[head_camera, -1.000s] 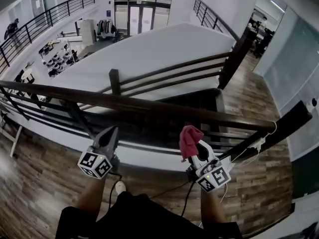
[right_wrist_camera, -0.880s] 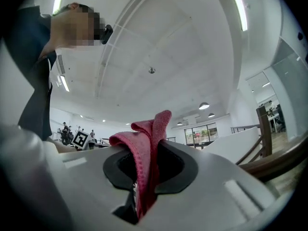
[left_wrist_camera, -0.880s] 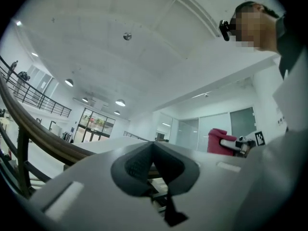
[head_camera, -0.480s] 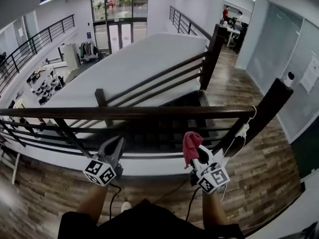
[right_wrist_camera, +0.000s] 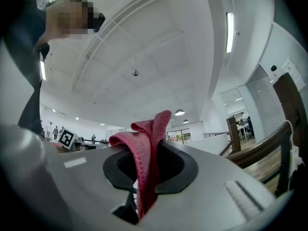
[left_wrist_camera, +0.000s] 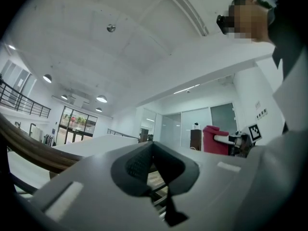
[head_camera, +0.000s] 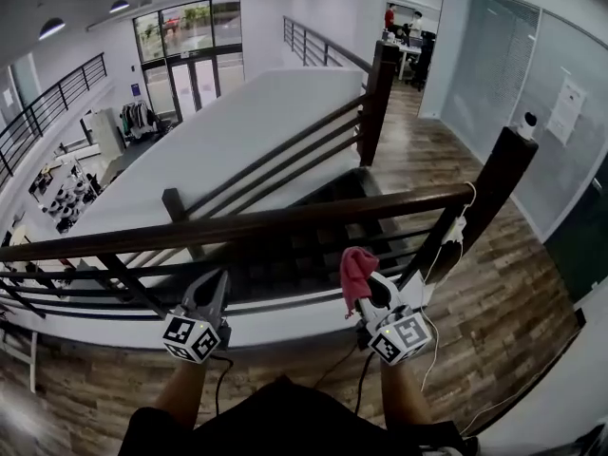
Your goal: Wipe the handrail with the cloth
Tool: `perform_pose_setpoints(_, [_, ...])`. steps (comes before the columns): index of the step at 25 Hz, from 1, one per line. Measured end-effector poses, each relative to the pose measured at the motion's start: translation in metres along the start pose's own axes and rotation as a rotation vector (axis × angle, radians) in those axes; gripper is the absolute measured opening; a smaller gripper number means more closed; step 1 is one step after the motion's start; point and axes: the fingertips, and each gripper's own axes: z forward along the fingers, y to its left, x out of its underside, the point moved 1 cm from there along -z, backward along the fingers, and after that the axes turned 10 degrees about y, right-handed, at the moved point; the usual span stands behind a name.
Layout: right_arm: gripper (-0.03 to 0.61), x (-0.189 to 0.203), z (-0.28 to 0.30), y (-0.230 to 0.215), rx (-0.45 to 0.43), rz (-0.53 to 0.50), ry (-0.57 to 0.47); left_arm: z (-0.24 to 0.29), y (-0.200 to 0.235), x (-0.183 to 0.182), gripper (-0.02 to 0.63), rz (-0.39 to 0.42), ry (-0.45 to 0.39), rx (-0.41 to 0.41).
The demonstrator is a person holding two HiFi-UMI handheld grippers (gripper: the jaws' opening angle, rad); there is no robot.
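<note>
A dark wooden handrail [head_camera: 247,224] crosses the head view from low left to higher right and ends at a thick post [head_camera: 501,174]. Below the rail and on my side of it, my right gripper [head_camera: 367,289] is shut on a red cloth [head_camera: 357,266], and the cloth's bunched end sticks up past the jaws. In the right gripper view the cloth [right_wrist_camera: 147,153] hangs pinched between the pads, with the rail [right_wrist_camera: 262,146] off to the right. My left gripper [head_camera: 213,283] is shut with nothing in it, under the rail's left part. The rail [left_wrist_camera: 29,148] lies to its left.
Beyond the rail a dark stairwell [head_camera: 313,245] drops away, with lower bars [head_camera: 142,272] and a second railing [head_camera: 285,155] across it. A white cable [head_camera: 456,231] hangs on the post. Wooden floor [head_camera: 494,302] lies to the right.
The head view has swung to the right, so the rail now rises toward the right post. Both grippers stay below the rail, the cloth still held in the right one.
</note>
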Motion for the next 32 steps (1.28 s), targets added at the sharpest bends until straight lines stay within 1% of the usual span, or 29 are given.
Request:
perform_pose_setpoints(4, [0.049, 0.000, 0.001, 0.003, 0.037, 0.024, -0.019, 0.003, 0.008, -0.001, 0.000, -0.018, -0.007, 0.029])
perform_pose_setpoints(8, [0.048, 0.003, 0.001, 0.010, 0.059, 0.000, -0.007, 0.007, 0.009, 0.001, 0.000, -0.025, -0.014, 0.062])
perform_pose_setpoints(13, [0.048, 0.005, 0.002, 0.012, 0.073, -0.009, 0.014, 0.012, 0.006, 0.001, 0.000, -0.021, -0.020, 0.083])
perform_pose_setpoints(16, [0.048, 0.004, 0.006, 0.012, 0.075, -0.013, 0.020, 0.012, 0.008, 0.000, 0.000, -0.007, -0.021, 0.084])
perform_pose_setpoints(19, [0.048, 0.004, 0.007, 0.011, 0.077, -0.017, 0.031, 0.013, 0.011, 0.002, 0.000, -0.013, -0.011, 0.080])
perform_pose_setpoints(24, [0.048, 0.006, 0.006, 0.008, 0.082, -0.044, 0.057, 0.017, 0.018, 0.009, 0.000, -0.024, 0.020, 0.027])
perform_pose_setpoints(26, [0.048, 0.007, 0.004, 0.003, 0.094, -0.042, 0.061, 0.019, 0.017, 0.012, 0.000, -0.029, 0.024, 0.035])
perform_pose_setpoints(29, [0.048, 0.010, 0.000, -0.005, 0.111, -0.035, 0.068, 0.022, 0.010, 0.014, 0.000, -0.017, 0.030, 0.058])
perform_pose_setpoints(32, [0.048, 0.014, -0.003, -0.010, 0.122, -0.028, 0.075, 0.024, 0.006, 0.014, 0.000, -0.009, 0.035, 0.065])
